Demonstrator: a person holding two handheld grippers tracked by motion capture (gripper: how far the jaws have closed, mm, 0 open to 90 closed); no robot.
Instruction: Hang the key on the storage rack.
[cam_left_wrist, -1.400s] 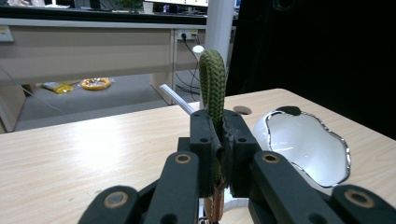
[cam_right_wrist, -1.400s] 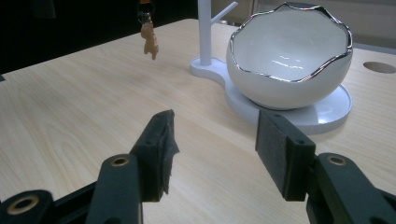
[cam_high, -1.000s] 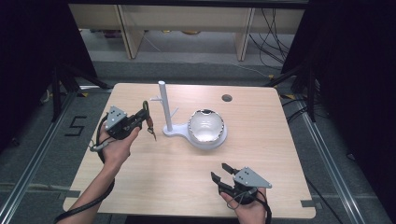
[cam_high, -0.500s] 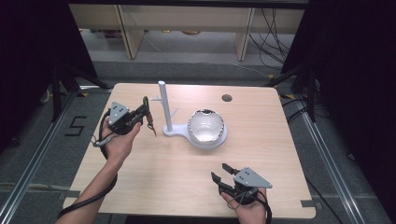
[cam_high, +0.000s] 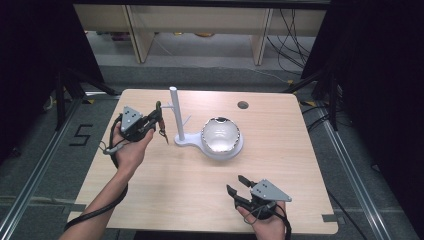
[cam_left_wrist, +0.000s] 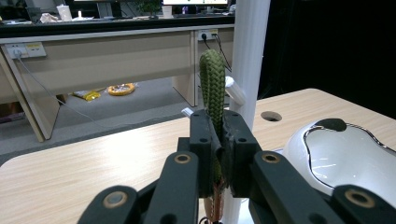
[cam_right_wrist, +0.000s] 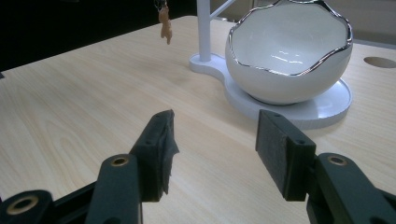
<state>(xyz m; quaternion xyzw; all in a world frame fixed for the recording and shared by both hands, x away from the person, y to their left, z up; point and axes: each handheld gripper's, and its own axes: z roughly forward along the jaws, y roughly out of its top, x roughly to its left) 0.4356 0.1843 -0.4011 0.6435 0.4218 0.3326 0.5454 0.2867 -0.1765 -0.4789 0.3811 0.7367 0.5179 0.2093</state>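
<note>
Left gripper view: my left tool (cam_left_wrist: 215, 154) is clamped on a green braided cord (cam_left_wrist: 213, 88), held up just beside the white post (cam_high: 175, 114) toward the worktop's (cam_high: 165, 200) far edge. Right tool (cam_right_wrist: 212, 154) gapes wide w/ nothing in it, near the front edge.

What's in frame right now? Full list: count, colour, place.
Table: 1, light wood, centre; round hole near far edge.
Stand: 1, white post with side pegs, on a base shared with the bowl.
Bowl: 1, white with silver wavy rim, right of the post.
Braided loop: 1, green, small charm hanging below, held up beside the post.
Left gripper: 1, black, shut on the loop, left of the post.
Right gripper: 1, black, open, near table edge.
</note>
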